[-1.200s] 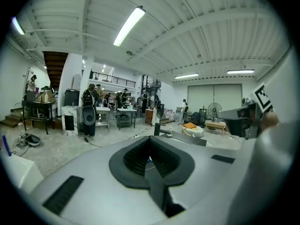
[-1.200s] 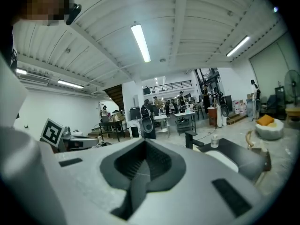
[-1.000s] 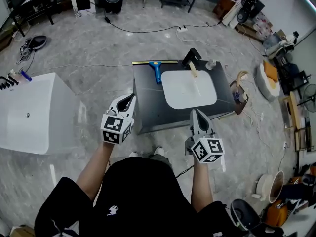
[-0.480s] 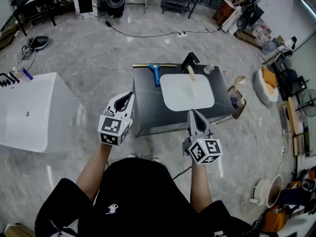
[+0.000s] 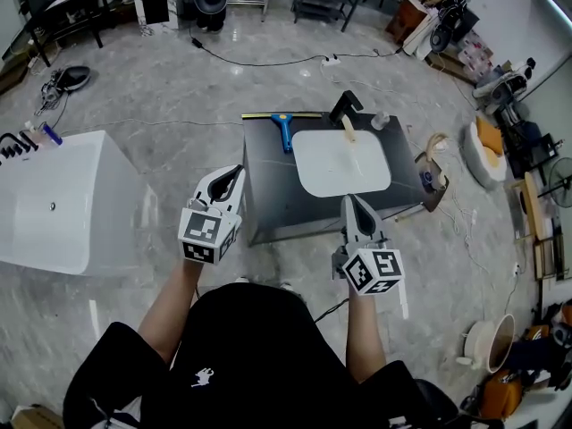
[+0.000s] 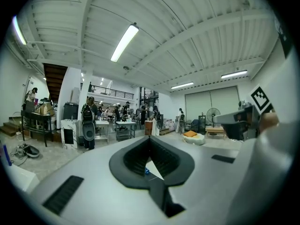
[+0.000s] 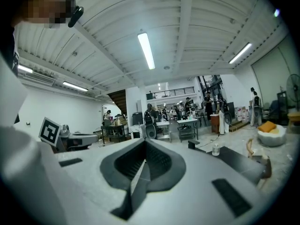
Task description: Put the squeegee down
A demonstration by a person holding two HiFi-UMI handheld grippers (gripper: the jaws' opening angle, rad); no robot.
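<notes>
The squeegee [image 5: 282, 129], with a blue handle and a long blade, lies flat at the far left corner of the dark countertop [image 5: 268, 186], left of the white sink basin [image 5: 343, 161]. No gripper touches it. My left gripper [image 5: 235, 176] hangs in the air off the counter's left edge, shut and empty. My right gripper [image 5: 349, 205] sits over the counter's near edge, also shut and empty. In the left gripper view the jaws [image 6: 149, 140] meet with nothing between them. The right gripper view shows the same closed jaws [image 7: 145, 143].
A black faucet [image 5: 345, 106] and a small bottle [image 5: 379, 119] stand behind the basin. A white tub [image 5: 54, 204] stands on the floor at the left. Cables [image 5: 268, 58] cross the floor beyond the counter, and clutter [image 5: 487, 141] lines the right side.
The left gripper has lifted slightly; the right one has kept its place. Both stay shut. The squeegee has not moved on the counter.
</notes>
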